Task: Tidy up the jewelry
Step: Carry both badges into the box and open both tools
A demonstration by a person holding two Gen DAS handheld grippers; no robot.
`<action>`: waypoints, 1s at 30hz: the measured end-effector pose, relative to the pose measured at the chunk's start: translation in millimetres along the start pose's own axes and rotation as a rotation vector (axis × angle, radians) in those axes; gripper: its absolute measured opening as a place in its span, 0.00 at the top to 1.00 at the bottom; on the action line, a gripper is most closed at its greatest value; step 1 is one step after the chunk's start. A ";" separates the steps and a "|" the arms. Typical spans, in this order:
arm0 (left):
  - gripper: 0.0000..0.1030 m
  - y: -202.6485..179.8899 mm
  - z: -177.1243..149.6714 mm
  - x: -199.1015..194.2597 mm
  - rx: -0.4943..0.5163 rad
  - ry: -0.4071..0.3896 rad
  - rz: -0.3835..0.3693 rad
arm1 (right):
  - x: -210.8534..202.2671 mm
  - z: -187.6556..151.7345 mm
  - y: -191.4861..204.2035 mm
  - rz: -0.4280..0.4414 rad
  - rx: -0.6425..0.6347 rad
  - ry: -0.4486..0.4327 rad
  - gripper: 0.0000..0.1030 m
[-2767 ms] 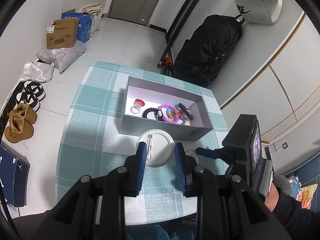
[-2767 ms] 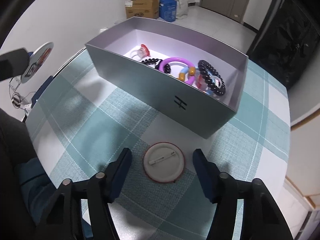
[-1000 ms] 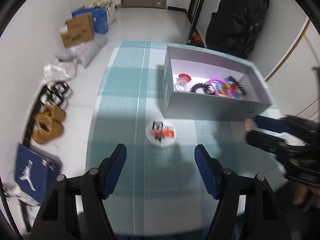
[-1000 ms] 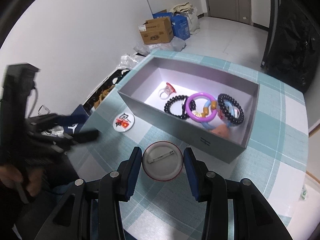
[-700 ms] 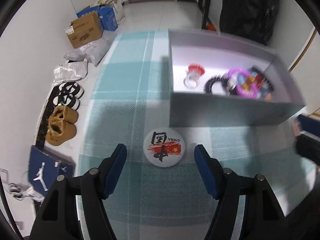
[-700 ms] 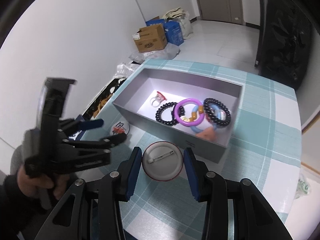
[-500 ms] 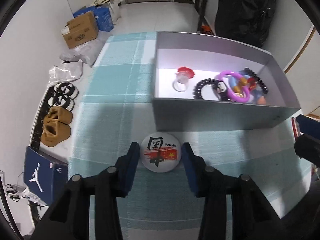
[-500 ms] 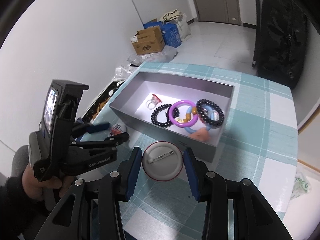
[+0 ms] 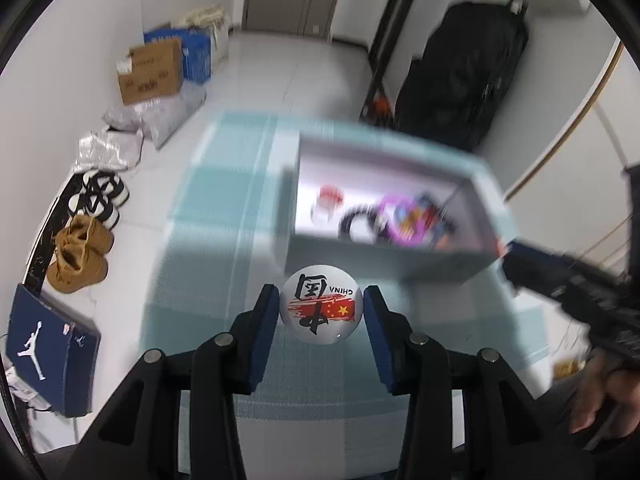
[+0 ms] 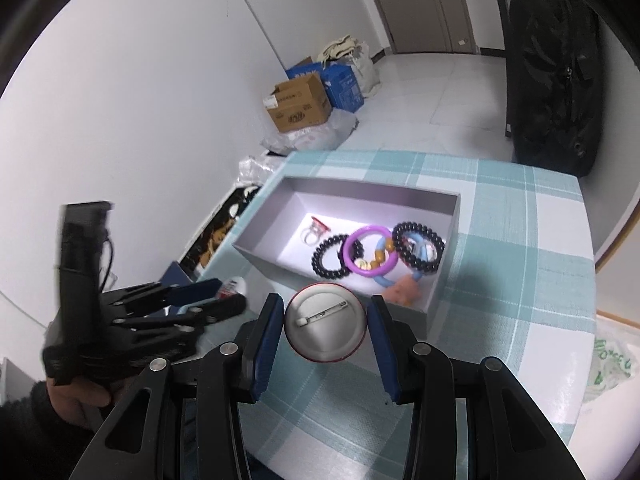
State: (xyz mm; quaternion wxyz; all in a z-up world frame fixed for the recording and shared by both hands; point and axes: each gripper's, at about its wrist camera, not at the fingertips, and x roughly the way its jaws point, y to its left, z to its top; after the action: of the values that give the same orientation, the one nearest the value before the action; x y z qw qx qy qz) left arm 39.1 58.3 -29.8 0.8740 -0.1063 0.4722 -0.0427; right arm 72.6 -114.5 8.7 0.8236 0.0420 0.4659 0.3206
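Teal-white checked tablecloth [image 10: 516, 216]; grey box [image 10: 444, 256]; purple bangle [image 10: 370, 251].

Badges: 2, a printed badge [image 9: 321, 304] and a pin-back badge [image 10: 325, 323]
Boxes: 1, a grey box [image 10: 444, 272]
Black bead bracelets: 2, one at 9 o'clock [image 10: 335, 256], one at 3 [image 10: 418, 247]
Rings: 1, a red-topped ring [image 10: 315, 231]

Two round pin badges, both off the surface [image 10: 520, 272], each clamped edge-on between blue fingers [image 9: 264, 328].

Badge w/ "CHINA" print [image 9: 321, 309]: white, glossy, domed face up, black brush character, red flag streak w/ yellow stars; text reads upside down in left wrist view. Sits in front of box's near wall.

Second badge [image 10: 325, 322]: back side up, silvery w/ red rim, safety pin across it at a slant. Hangs over box's near edge.

Grey open box [image 10: 444, 292] on teal checked cloth, holding: clear ring w/ red top [image 10: 313, 231] at left; black bead bracelet [image 10: 334, 256]; purple bangle [image 10: 370, 254]; second black bead bracelet [image 10: 418, 246] over a blue one; small pink piece [image 10: 404, 292] at near right.
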 end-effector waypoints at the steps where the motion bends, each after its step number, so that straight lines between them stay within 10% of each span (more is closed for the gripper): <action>1: 0.63 0.5 3.3 -5.9 -0.014 -0.030 -0.008 | -1.2 1.8 0.4 0.002 0.000 -0.008 0.59; 8: 0.63 4.4 19.9 -8.8 -0.084 -0.115 -0.108 | -6.6 16.5 -1.1 0.019 0.021 -0.054 0.59; 30: 0.63 -20.9 56.1 35.6 -0.070 0.010 -0.220 | 25.5 48.8 -40.3 0.027 0.107 -0.007 0.59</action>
State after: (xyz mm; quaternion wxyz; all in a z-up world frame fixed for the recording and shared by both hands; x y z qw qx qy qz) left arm 106.0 39.9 -24.3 0.8573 -0.1878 0.4634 -0.1225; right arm 140.2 -120.7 2.5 0.8174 0.0934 0.4788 0.3064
